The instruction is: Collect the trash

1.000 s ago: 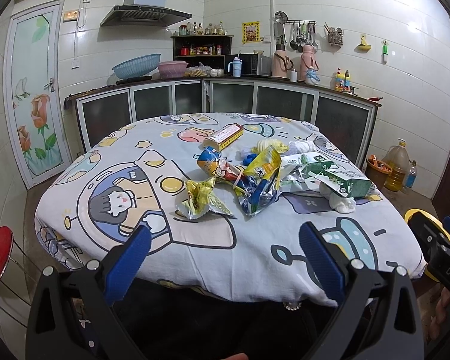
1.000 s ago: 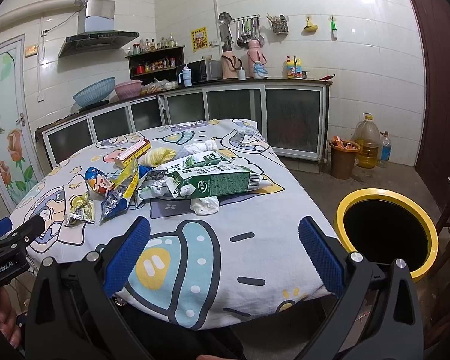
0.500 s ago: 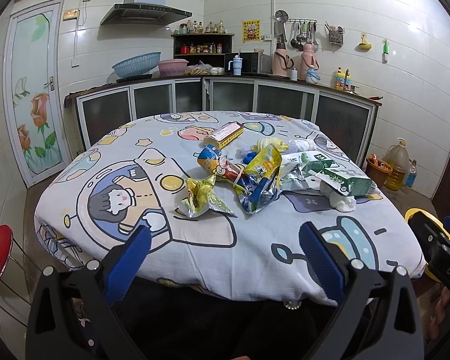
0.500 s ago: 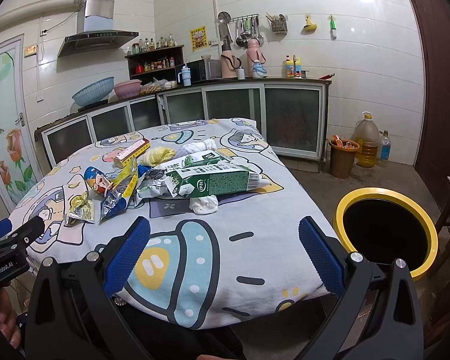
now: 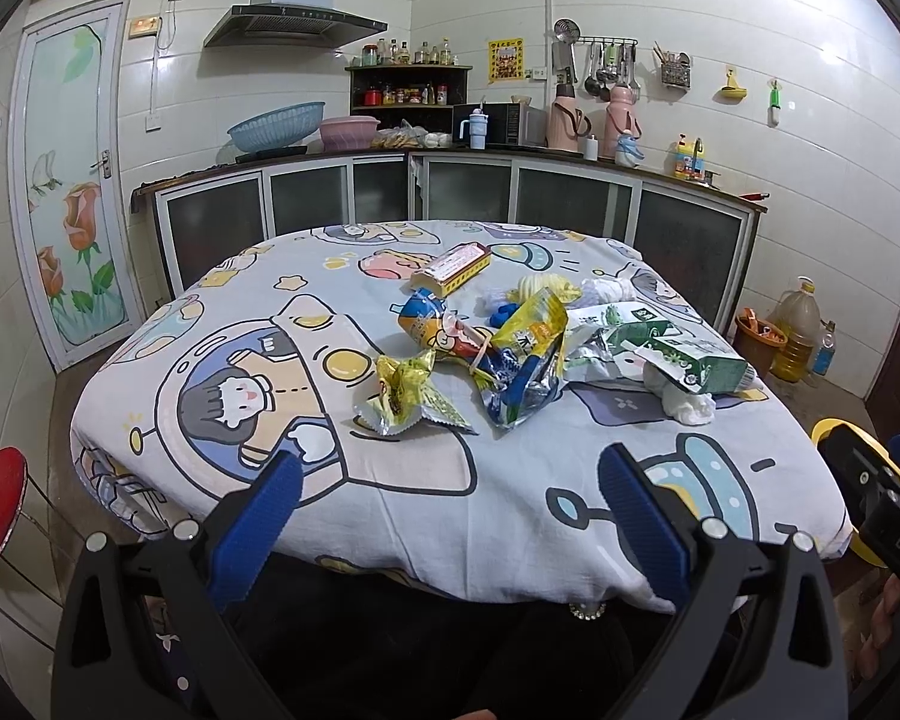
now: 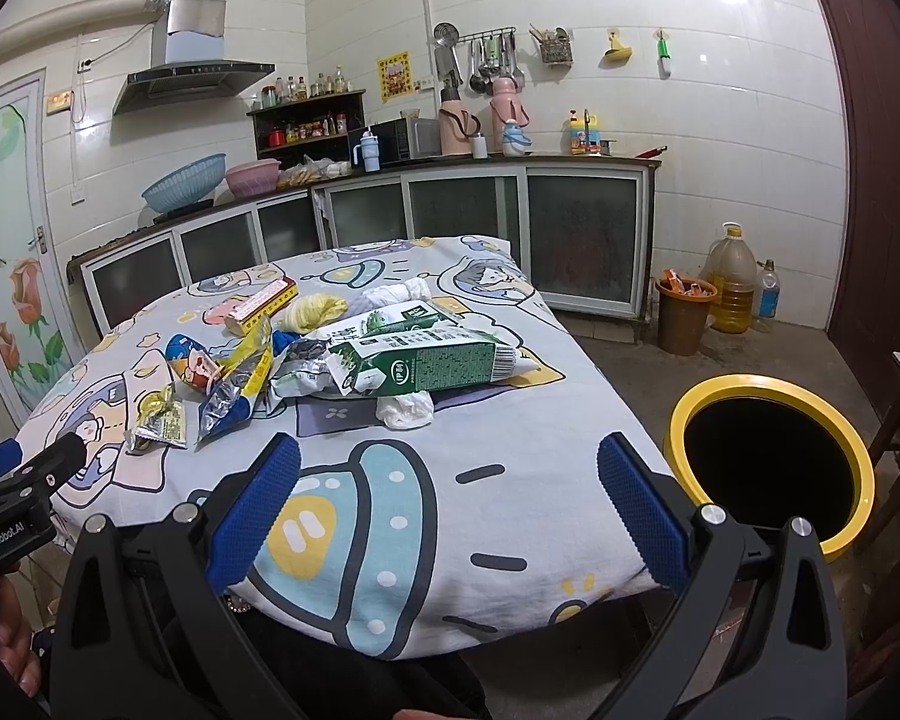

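Both grippers hang at the near edge of a round table [image 5: 390, 492] covered with a cartoon-printed cloth, and neither touches anything. The left gripper [image 5: 450, 501] has its blue-padded fingers spread wide with nothing between them; the right gripper [image 6: 449, 498] is likewise spread wide and empty.

The trash lies in a loose heap around the middle of the table, well apart from both tools. Nearest the left gripper is a crumpled yellow wrapper [image 5: 405, 394], and just to its right a blue and yellow snack bag [image 5: 525, 369] with silver lining showing. Behind these sits a small blue and orange packet [image 5: 435, 330], and farther back a flat pink and yellow box [image 5: 453, 267]. On the right side of the heap a green milk carton [image 6: 423, 366] lies on its side, with a crumpled white tissue [image 6: 407, 410] touching its near edge. A yellow crumpled wad [image 6: 312, 309] rests behind the carton.

On the floor to the right of the table stands a yellow-rimmed trash bin [image 6: 771, 387], its dark opening facing up, near the right gripper's right finger in the right wrist view.
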Demonstrator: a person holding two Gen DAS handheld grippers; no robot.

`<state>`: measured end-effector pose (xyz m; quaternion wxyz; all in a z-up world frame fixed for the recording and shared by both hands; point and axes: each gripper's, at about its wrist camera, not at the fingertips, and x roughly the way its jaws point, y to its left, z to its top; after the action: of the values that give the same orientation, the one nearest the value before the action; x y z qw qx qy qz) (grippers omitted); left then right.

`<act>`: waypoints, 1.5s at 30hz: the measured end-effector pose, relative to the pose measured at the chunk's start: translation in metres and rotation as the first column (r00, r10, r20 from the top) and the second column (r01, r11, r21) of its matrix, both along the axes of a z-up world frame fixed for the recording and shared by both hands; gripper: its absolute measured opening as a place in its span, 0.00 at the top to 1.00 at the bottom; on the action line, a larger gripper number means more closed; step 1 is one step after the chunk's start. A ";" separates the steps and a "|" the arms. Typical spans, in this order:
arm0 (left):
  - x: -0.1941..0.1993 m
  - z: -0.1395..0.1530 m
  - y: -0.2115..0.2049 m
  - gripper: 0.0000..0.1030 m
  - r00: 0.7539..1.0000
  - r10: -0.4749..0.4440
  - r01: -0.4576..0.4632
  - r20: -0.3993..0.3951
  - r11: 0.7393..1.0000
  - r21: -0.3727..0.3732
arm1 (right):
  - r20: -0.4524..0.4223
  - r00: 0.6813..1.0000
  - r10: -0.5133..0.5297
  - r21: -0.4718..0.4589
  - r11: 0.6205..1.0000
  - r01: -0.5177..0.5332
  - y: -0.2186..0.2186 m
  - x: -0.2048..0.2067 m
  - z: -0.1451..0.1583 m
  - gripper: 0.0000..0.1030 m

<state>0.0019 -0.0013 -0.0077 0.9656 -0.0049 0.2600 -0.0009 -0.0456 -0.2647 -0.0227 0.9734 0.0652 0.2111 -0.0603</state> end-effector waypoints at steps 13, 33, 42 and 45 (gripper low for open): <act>0.000 0.004 0.002 0.08 1.000 0.010 -0.010 0.009 1.000 0.003 | 0.001 1.000 -0.003 0.000 1.000 0.003 -0.001 0.000 0.000 0.07; 0.000 -0.004 0.014 0.08 0.996 -0.082 0.083 0.016 0.990 -0.110 | 0.045 0.987 0.154 -0.075 0.986 -0.150 -0.024 0.015 0.037 0.07; 0.032 -0.016 0.021 0.08 0.989 -0.147 0.144 -0.030 0.986 -0.084 | -0.125 0.931 0.344 -0.010 0.938 -0.348 -0.023 0.057 0.019 0.07; 0.052 -0.014 0.034 0.08 0.989 -0.134 0.132 -0.061 0.990 -0.047 | -0.151 0.906 0.395 -0.027 0.915 -0.403 -0.020 0.068 0.013 0.07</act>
<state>0.0537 0.0328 -0.0217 0.9542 -0.0082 0.2906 -0.0707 0.0228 -0.2848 -0.0095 0.9491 -0.0116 0.2869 0.1293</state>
